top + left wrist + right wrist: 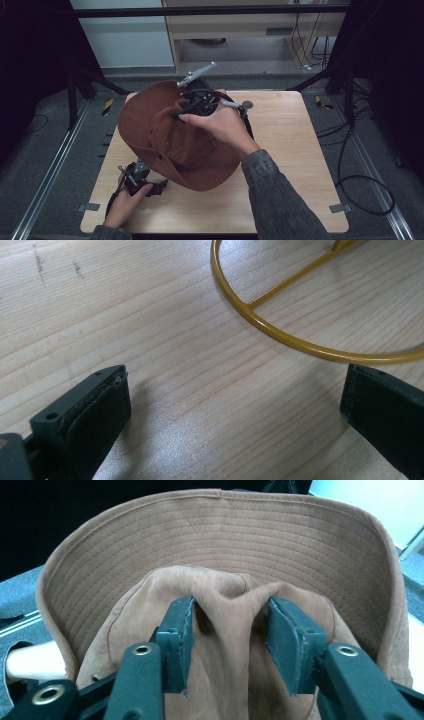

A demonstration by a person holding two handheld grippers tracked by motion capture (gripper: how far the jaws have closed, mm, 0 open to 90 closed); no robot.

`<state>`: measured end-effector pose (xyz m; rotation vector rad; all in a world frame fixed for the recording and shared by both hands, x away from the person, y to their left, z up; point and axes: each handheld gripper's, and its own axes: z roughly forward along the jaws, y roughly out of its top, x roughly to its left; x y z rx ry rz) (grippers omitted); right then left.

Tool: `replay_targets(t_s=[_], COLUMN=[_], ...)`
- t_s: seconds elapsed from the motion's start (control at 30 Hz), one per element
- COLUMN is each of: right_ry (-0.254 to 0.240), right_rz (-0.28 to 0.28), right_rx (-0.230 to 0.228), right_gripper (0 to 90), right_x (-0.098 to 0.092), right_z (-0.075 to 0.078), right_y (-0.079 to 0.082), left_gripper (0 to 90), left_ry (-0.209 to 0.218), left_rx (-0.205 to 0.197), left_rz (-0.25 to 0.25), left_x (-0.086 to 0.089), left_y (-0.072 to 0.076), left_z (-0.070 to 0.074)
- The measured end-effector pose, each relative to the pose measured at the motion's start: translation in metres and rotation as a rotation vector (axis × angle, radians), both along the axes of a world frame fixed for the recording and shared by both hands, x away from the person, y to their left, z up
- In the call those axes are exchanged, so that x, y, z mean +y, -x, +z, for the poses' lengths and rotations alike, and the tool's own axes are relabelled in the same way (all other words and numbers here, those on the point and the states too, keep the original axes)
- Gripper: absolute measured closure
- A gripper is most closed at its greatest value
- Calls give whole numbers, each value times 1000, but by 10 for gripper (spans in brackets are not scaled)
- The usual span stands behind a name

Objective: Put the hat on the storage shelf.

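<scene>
At the near-left of the desk [280,150] I have my left gripper [142,187] lying low on the wood, just beside the near rim of the brown hat [165,135] and apart from it. In the left gripper view its jaws stand wide apart with nothing between them but bare wood grain, and a yellow wire ring [280,335] lies on the desk just ahead of them, a straight bar crossing inside it. My left hand [125,202] cups the gripper from behind, the wrist coming in at the bottom edge. Moving right, the hat hangs lifted and tilted over the middle-left of the desk, its wide brim curling up on the far side. My right gripper [230,630] is clamped on the hat's crown, and in the right gripper view a fold of soft brown fabric is pinched between the two jaws, with the stitched brim arching behind. My right hand [220,125] grips the tool from above, the grey-sleeved forearm reaching in diagonally from the lower right.
</scene>
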<state>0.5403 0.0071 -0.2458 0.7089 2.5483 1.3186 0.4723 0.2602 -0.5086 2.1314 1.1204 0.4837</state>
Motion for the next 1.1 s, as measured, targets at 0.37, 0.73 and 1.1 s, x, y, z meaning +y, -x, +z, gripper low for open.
replay_targets(t_s=[0.37, 0.73, 1.1], right_ry=[-4, -11, -37], right_rz=[-11, -22, -38], right_rx=[-2, -1, -19], right_gripper=[434, 360, 272], right_x=[-3, -14, -36], right_z=[2, 2, 7], right_y=[1, 3, 15], left_gripper=[0, 0, 0], left_ry=[-1, -1, -1], left_rx=[-1, -2, -1], left_rz=[1, 2, 2], left_x=[0, 0, 0], left_y=[0, 0, 0], left_z=[0, 0, 0])
